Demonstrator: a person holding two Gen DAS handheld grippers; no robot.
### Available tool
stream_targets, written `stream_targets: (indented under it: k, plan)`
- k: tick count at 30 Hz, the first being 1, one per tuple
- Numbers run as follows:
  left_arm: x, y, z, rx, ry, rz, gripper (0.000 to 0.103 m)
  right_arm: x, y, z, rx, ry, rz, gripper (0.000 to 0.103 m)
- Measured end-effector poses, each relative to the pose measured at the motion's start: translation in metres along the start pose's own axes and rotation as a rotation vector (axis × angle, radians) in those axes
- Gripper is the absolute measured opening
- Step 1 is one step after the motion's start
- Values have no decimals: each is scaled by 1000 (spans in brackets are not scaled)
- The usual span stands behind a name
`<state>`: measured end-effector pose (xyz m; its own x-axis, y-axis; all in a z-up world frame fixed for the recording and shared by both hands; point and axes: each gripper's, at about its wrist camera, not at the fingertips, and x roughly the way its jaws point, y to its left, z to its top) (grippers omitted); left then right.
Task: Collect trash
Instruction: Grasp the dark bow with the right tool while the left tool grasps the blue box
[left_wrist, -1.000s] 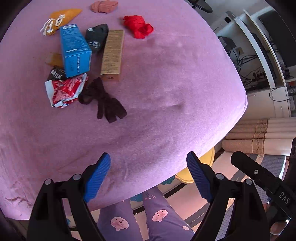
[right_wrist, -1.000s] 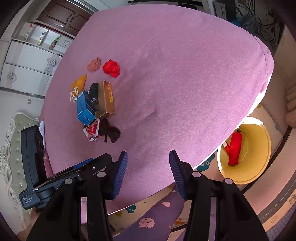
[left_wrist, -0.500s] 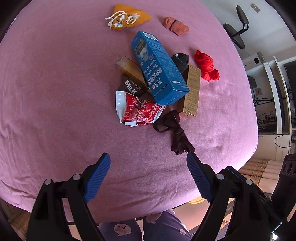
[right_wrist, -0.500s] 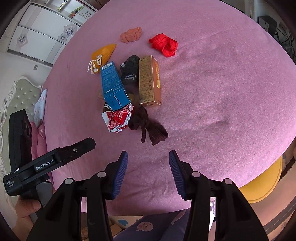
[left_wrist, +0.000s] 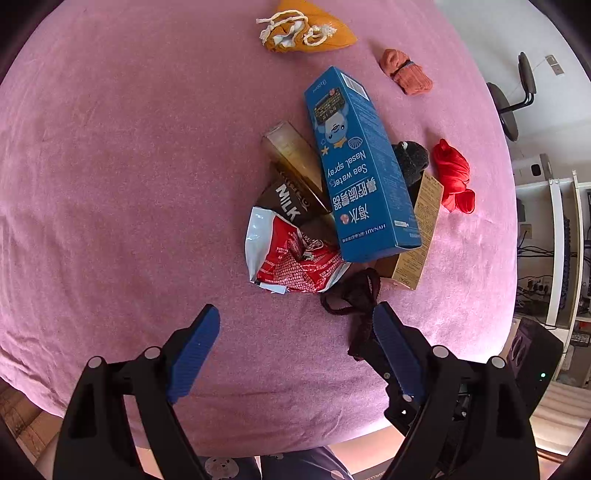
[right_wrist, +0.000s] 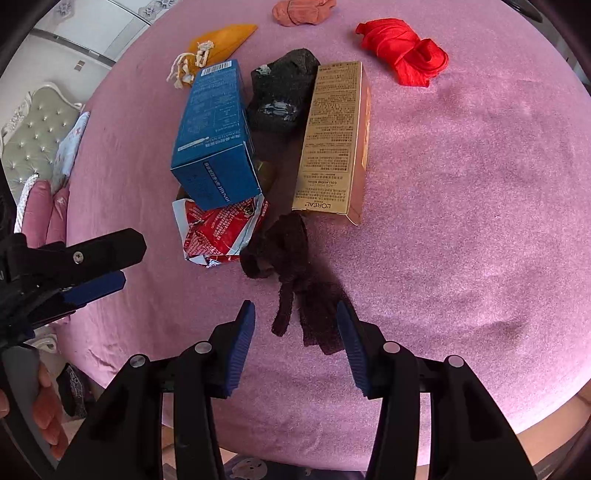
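Note:
A pile of trash lies on the pink bed (left_wrist: 110, 184): a crumpled red wrapper (left_wrist: 291, 258) (right_wrist: 218, 229), a blue nasal-spray box (left_wrist: 358, 166) (right_wrist: 214, 136), a gold L'Oreal box (right_wrist: 336, 144) (left_wrist: 417, 229), a brown milk wrapper (left_wrist: 291, 199) and a small gold box (left_wrist: 295, 158). A dark brown sock (right_wrist: 295, 273) (left_wrist: 358, 306) lies in front. My left gripper (left_wrist: 295, 354) is open just short of the red wrapper. My right gripper (right_wrist: 295, 343) is open, with the sock's near end between its fingers.
A red cloth (right_wrist: 406, 55) (left_wrist: 454, 177), a black sock (right_wrist: 284, 92), a salmon sock (left_wrist: 406, 70) and an orange pouch (left_wrist: 306, 29) lie around the pile. The bed's near edge runs just below both grippers. Shelves (left_wrist: 554, 229) stand at the right.
Both grippers have moved forward over the bed toward the pile, which now looks much closer. The yellow bin has left the right wrist view. Both stay open.

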<state>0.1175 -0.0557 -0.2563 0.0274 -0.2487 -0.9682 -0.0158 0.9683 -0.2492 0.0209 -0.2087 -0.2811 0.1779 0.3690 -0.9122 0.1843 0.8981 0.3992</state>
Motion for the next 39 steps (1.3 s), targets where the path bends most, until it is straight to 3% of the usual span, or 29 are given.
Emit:
stream_targets:
  k: [5, 7, 9, 17, 27, 30, 33, 34, 39]
  plan:
    - [2, -11, 6, 9, 13, 4, 85, 23, -5, 5, -8, 58, -25, 43]
    - [2, -17, 8, 22, 12, 18, 85, 24, -6, 4, -20, 64, -68, 24]
    - [2, -24, 12, 35, 10, 28, 85, 21, -8, 5, -28, 78, -59, 18]
    - [4, -57, 40, 72, 12, 78, 85, -18, -38, 8, 46, 109, 73, 17]
    - [41, -104, 74, 169, 92, 302, 85, -41, -69, 22, 95, 119, 112, 17]
    - [55, -112, 82, 182, 116, 366, 77, -41, -76, 27, 114, 126, 131, 17]
    - [68, -114, 90, 186, 153, 395, 54, -43, -83, 33, 117, 132, 144, 17]
    - [70, -113, 92, 176, 164, 401, 52, -44, -86, 35, 118, 135, 148, 17]
    - [65, -99, 96, 126, 147, 317, 49, -47, -90, 42, 117, 137, 159, 17]
